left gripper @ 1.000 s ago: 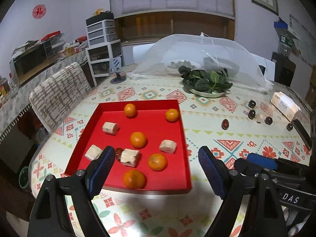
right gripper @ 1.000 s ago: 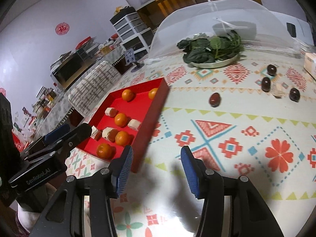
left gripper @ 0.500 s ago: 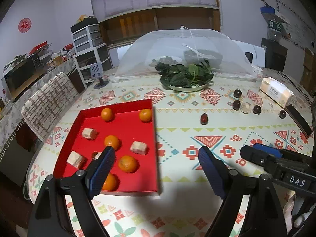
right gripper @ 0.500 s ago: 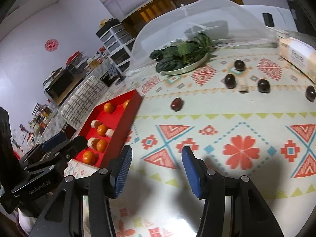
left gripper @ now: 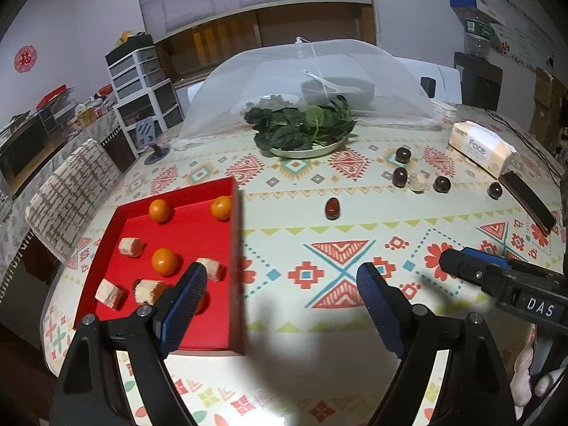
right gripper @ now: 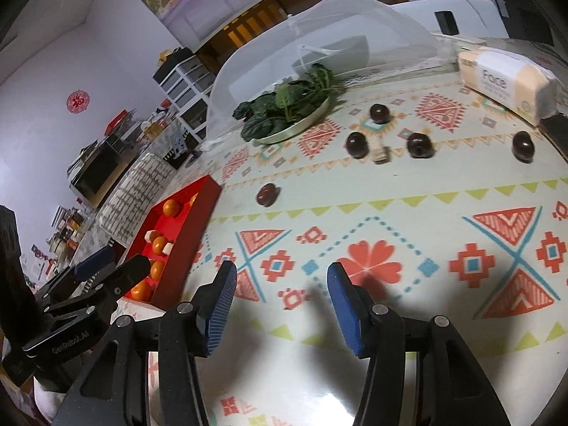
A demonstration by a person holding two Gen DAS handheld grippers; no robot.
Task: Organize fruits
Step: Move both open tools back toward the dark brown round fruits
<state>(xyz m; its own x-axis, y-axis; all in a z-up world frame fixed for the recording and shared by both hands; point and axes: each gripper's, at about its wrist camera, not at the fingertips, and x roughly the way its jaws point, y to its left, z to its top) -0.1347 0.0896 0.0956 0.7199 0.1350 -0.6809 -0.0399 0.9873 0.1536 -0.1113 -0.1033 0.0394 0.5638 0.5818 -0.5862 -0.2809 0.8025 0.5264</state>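
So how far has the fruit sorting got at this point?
Done: oranges and pale chunks already lie in the red tray. In hand: nothing; the left gripper and right gripper are both open and empty above the tablecloth. Left: five dark fruits, the nearest beside the tray, lie loose on the cloth.

A patterned tablecloth point(left gripper: 319, 248) is spread over the table. At the far side, 1 plate of leafy greens point(left gripper: 301, 131) is set just before a mesh food cover point(left gripper: 309, 71). A tissue pack point(left gripper: 481, 147) and a dark phone point(left gripper: 529, 202) are seen at right.
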